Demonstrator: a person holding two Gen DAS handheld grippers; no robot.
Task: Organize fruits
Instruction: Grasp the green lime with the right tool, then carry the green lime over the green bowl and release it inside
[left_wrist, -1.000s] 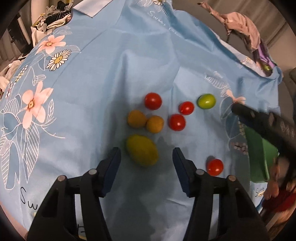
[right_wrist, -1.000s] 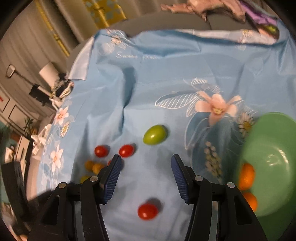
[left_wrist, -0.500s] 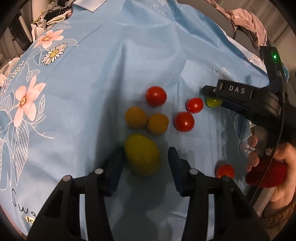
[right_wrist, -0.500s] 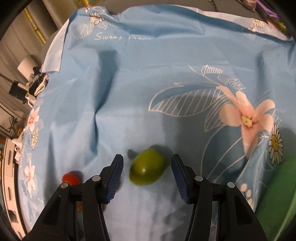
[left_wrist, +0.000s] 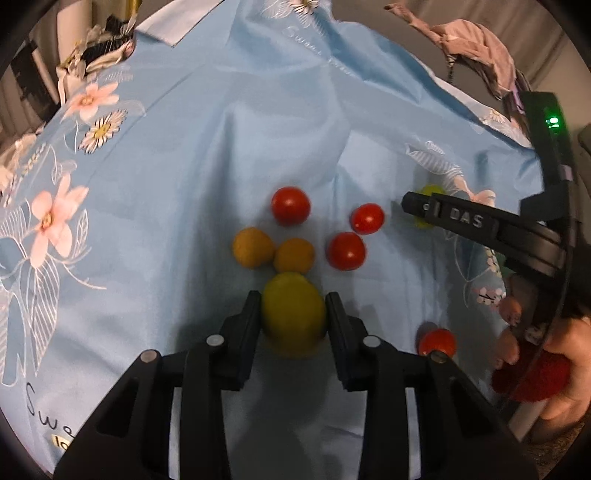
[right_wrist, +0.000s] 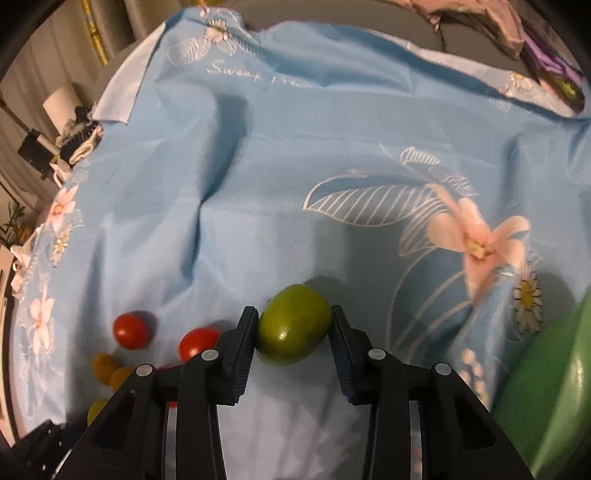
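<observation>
A smooth yellow-green oval fruit (left_wrist: 293, 317) lies on the blue floral cloth (left_wrist: 207, 155), just below two orange fruits (left_wrist: 273, 253); the left gripper (left_wrist: 291, 314) tilts steeply down over it, jaws closing, both pads against its sides. A glossy green oval fruit (right_wrist: 293, 325) sits on the cloth near the green bowl (right_wrist: 554, 391); the right gripper (right_wrist: 293, 326) angles down likewise, jaws closing with the fruit between them, pads at its flanks.

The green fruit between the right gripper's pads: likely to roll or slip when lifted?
The green fruit looks smooth and glossy, so it may slip. Its oval shape would probably roll on the blue cloth if released. The right gripper, closing, meets its sides, so the hold seems fair.
</observation>
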